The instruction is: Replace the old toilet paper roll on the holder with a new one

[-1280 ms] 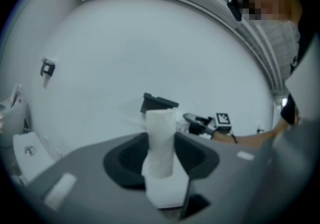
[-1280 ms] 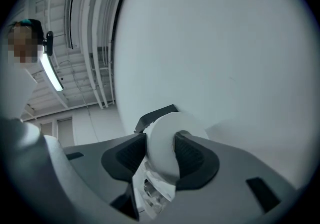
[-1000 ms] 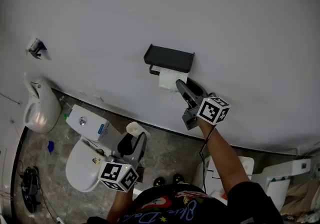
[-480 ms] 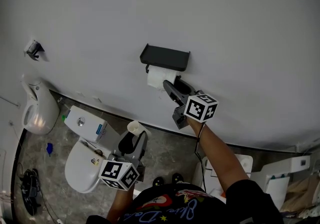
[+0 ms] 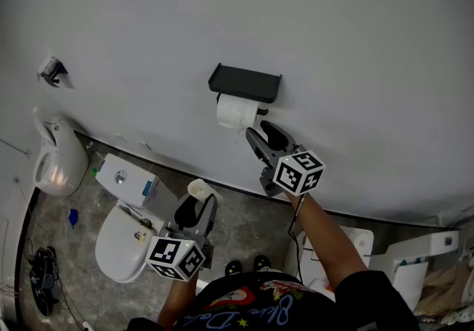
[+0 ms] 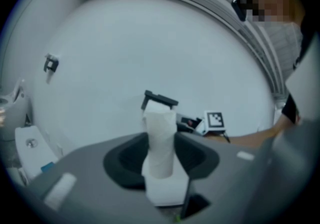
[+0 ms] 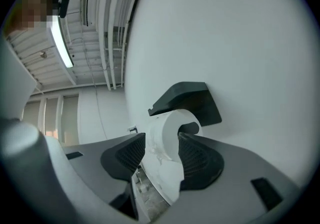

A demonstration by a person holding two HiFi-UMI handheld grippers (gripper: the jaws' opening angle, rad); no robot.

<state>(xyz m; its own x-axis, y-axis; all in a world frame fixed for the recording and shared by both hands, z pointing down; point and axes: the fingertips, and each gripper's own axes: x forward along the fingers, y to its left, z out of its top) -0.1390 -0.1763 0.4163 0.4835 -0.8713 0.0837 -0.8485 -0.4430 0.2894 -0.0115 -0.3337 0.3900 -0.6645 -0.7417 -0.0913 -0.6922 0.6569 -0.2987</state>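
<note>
Gripping at both ends of the job, we have the right gripper (image 5: pixel 263 129) at the holder (image 5: pixel 244 80), its fingers closed on the right end of the old roll (image 5: pixel 233 109), pads against the paper on either side. That roll hangs under the black holder on the wall (image 5: pixel 333 41), with the holder's shelf just above the fingers.

Our left gripper (image 5: pixel 200 202) hangs low and well apart, its fingers clamped on the new roll (image 5: pixel 198 189), which stands upright between them. In the left gripper view it hides part of the holder.

Under the left gripper sit the toilet (image 5: pixel 118 244) and its tank (image 5: pixel 127 179), close to the wall. A white fixture (image 5: pixel 55 163) stands further left, with a small fitting (image 5: pixel 53 69) on the wall above it. A blue scrap (image 5: pixel 74 216) and a coil of cable (image 5: pixel 41 270) lie on the grey stone floor (image 5: pixel 244 222).

The room is bare and white-walled, with a strip light (image 7: pixel 62 47) and pipes (image 7: pixel 107 17) along the ceiling.
</note>
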